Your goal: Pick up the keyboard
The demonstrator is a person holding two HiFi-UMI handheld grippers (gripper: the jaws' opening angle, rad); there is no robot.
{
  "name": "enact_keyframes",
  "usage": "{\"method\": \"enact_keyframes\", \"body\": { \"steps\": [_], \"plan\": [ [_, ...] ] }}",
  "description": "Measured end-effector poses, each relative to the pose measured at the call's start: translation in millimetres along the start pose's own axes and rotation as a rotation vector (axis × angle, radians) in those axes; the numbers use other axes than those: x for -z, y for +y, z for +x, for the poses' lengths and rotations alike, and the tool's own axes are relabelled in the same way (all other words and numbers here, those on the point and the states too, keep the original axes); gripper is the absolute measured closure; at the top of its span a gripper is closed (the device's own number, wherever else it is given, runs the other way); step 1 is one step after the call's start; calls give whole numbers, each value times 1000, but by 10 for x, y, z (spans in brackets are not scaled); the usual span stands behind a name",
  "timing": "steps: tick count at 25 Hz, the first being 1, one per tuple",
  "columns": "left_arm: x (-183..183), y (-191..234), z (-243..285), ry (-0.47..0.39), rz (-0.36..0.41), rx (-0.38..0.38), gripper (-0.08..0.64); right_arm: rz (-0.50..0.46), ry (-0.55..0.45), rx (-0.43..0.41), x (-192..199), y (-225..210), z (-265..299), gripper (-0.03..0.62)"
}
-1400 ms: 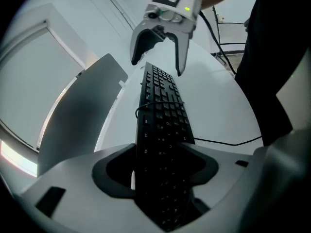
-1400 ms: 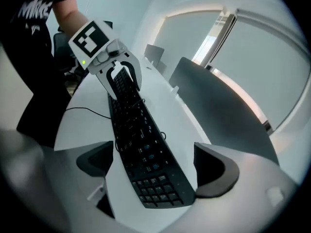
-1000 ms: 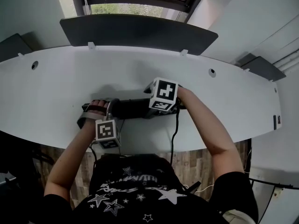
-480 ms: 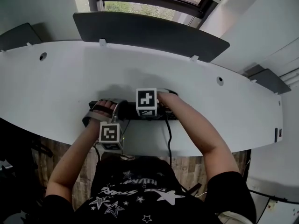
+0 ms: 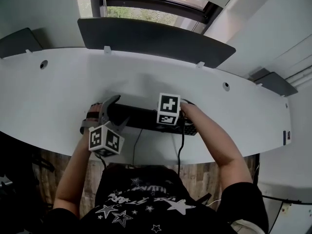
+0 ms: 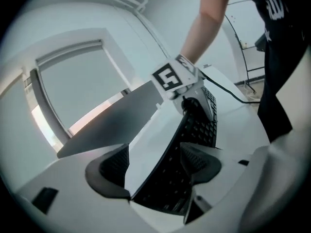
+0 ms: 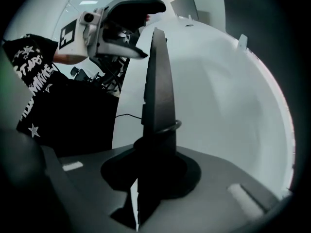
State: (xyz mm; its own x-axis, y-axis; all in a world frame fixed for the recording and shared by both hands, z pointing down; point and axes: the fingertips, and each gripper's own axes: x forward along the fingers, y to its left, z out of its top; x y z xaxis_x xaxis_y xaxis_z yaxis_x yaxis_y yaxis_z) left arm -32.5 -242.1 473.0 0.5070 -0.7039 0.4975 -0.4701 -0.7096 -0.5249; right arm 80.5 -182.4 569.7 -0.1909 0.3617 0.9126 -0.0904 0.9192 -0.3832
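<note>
Finding: the right tongs [image 7: 154,165] have just closed on the keyboard [image 5: 141,116] at its right end, near the front edge of the table [image 5: 53,87]; that hold looks secured. The left tongs [image 6: 155,165] have just opened wide, straddling the left end unpressed, and sit higher and more rolled than before

The keyboard [image 5: 146,117] is black; the bench [image 5: 58,91] is plain white; the panel [image 5: 156,35] is dark grey; the person's shirt [image 5: 141,199] is black (white stars scattered across it); the floor [image 5: 197,172] is wood-brown.
</note>
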Motion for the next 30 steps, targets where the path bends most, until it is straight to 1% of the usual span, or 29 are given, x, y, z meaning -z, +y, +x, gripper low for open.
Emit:
{"method": "enact_keyframes", "body": {
  "steps": [1,3,4,5,7,8,9,11,14,16,18,22,23,24,26,28,29,30],
  "plan": [
    [31,94,-73,-19,-62,3,247,0,-17,31,28,27,-20,514],
    [59,243,-249,-91,-210,24,243,12,-79,87,42,123,-101,514],
    [65,313,-349,-129,-268,27,244,35,-122,104,31,186,-152,514],
    [68,393,-450,-162,-301,17,244,74,-167,115,20,248,-197,514],
    [104,561,-605,-215,-335,-18,244,196,-260,126,10,343,-261,513],
    [141,615,-643,-236,-362,-18,244,270,-308,130,13,373,-285,514],
    [190,636,-649,-250,-397,-1,244,345,-362,136,19,395,-305,514],
    [328,597,-581,-254,-449,60,244,482,-494,166,17,415,-351,514],
    [491,452,-448,-258,-487,157,244,674,-702,267,9,418,-420,514],
    [530,390,-374,-271,-547,212,244,808,-824,305,27,450,-479,514],
    [542,341,-300,-275,-598,257,245,917,-948,305,57,504,-568,514],
    [408,243,-284,-314,-655,331,250,1094,-1180,299,145,707,-724,514],
    [389,212,-311,-319,-671,342,261,1126,-1234,301,162,755,-749,514],
    [377,171,-353,-318,-680,346,296,1153,-1286,307,183,811,-758,514],
    [336,20,-501,-327,-683,326,426,1192,-1373,337,285,1001,-702,514],
    [303,-299,-782,-348,-684,271,474,1197,-1437,386,470,1372,-536,514],
    [308,-522,-986,-350,-690,239,512,1187,-1464,403,563,1634,-413,514],
    [321,-757,-1209,-343,-699,212,529,1174,-1485,411,642,1917,-284,514]
  ]
}}
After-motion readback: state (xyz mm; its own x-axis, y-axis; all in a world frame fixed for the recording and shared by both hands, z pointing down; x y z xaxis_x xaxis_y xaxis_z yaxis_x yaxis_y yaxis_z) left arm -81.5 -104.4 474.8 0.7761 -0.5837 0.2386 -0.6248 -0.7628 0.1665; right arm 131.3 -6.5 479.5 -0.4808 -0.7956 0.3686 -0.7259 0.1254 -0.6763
